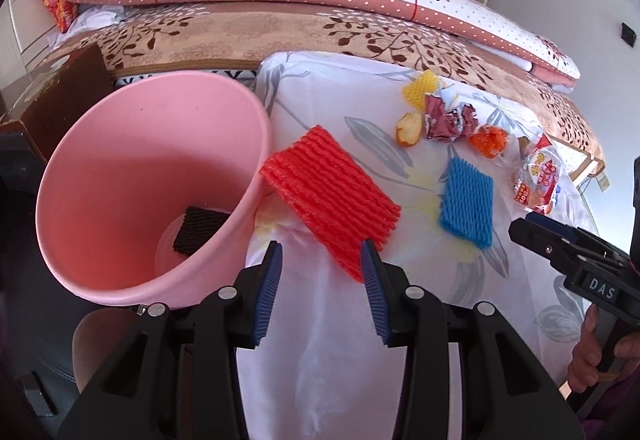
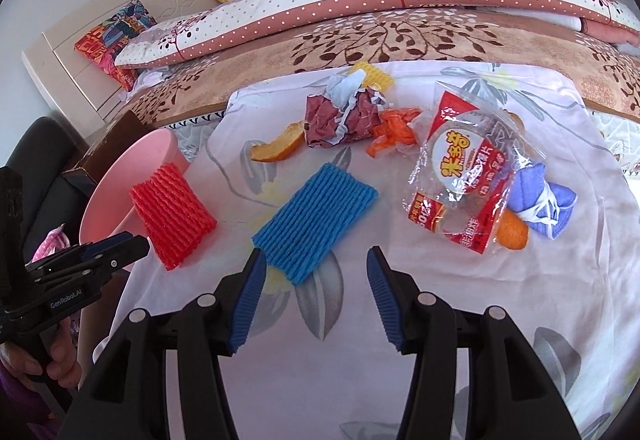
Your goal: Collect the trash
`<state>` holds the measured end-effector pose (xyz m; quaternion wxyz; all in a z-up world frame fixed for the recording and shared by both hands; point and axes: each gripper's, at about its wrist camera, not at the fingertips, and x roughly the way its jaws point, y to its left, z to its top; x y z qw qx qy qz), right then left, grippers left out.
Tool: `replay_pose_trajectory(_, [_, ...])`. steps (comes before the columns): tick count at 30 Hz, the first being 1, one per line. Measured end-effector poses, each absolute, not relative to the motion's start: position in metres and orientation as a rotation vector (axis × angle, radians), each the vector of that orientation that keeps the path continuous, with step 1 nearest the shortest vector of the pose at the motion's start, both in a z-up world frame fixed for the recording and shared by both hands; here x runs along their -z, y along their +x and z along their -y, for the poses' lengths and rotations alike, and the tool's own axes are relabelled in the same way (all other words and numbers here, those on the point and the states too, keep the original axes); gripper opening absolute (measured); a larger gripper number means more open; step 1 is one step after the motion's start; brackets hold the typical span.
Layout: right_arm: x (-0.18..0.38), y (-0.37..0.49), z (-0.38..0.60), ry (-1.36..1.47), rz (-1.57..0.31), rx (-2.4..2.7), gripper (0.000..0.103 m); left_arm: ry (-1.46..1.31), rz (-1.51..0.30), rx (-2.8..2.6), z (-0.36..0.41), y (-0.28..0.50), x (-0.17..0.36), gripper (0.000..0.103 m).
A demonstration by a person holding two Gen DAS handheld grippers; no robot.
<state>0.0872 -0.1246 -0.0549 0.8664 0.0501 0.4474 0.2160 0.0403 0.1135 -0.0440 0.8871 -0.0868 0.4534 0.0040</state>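
Bedroom setting: a bench draped in a floral cloth (image 2: pixel 440 320) stands against the bed, with a pink bin (image 1: pixel 120 167) at its left edge. Left hand-held gripper (image 1: pixel 322 252): jaws moderately open, holding nothing; the red foam net (image 1: pixel 330 195) lies directly ahead, its near corner just reaching between the fingertips, long axis running diagonally away toward the bin. Right hand-held gripper (image 2: pixel 314 258): jaws moderately open and empty, with the blue foam net (image 2: pixel 316 215) just ahead, left of centre.

two close wrist views, angled down over a shared floral cloth (image 1: pixel 328 340) (image 2: pixel 520 300)
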Motion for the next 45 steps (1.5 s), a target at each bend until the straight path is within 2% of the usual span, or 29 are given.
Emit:
replay_pose_trajectory(4, [0.057,0.085,0.122,0.096,-0.940,-0.459,0.052,-0.256,-0.944,-0.013,-0.118,0.048,0.045,0.041])
replay_pose_trajectory(17, [0.063,0.095,0.120,0.114,-0.977,-0.447,0.052,-0.265,-0.931,-0.034,-0.109,0.066,0.050,0.040])
replay_pose_trajectory(18, [0.063,0.097,0.118,0.115,-0.981,-0.445,0.052,-0.269,-0.927,-0.032,-0.110,0.066,0.050,0.035])
replay_pose_trajectory(19, [0.064,0.099,0.117,0.118,-0.984,-0.443,0.052,-0.268,-0.927,-0.031,-0.110,0.067,0.050,0.026])
replay_pose_trajectory(22, [0.067,0.105,0.113,0.122,-1.002,-0.429,0.052,-0.256,-0.917,-0.032,-0.111,0.066,0.049,0.013])
replay_pose_trajectory(31, [0.076,0.116,0.101,0.091,-1.031,-0.382,0.052,-0.255,-0.825,0.021,-0.114,0.053,0.026,0.010])
replay_pose_trajectory(32, [0.076,0.117,0.099,0.079,-1.029,-0.371,0.051,-0.257,-0.817,0.025,-0.115,0.051,0.024,0.010])
replay_pose_trajectory(34, [0.076,0.116,0.096,0.054,-1.021,-0.351,0.039,-0.257,-0.801,0.032,-0.115,0.049,0.020,0.010])
replay_pose_trajectory(35, [0.077,0.116,0.095,0.043,-1.017,-0.347,0.036,-0.257,-0.794,0.035,-0.116,0.047,0.018,0.010])
replay_pose_trajectory(37, [0.077,0.115,0.094,0.040,-1.015,-0.353,0.022,-0.260,-0.783,0.040,-0.119,0.045,0.016,0.010])
replay_pose_trajectory(38, [0.077,0.115,0.093,0.042,-1.013,-0.356,0.019,-0.262,-0.780,0.042,-0.120,0.044,0.015,0.010])
replay_pose_trajectory(40, [0.074,0.113,0.091,0.027,-1.001,-0.349,0.006,-0.269,-0.775,0.043,-0.124,0.042,0.015,0.010])
replay_pose_trajectory(45, [0.060,0.108,0.084,0.022,-0.972,-0.360,0.006,-0.289,-0.757,0.034,-0.137,0.038,0.012,0.010])
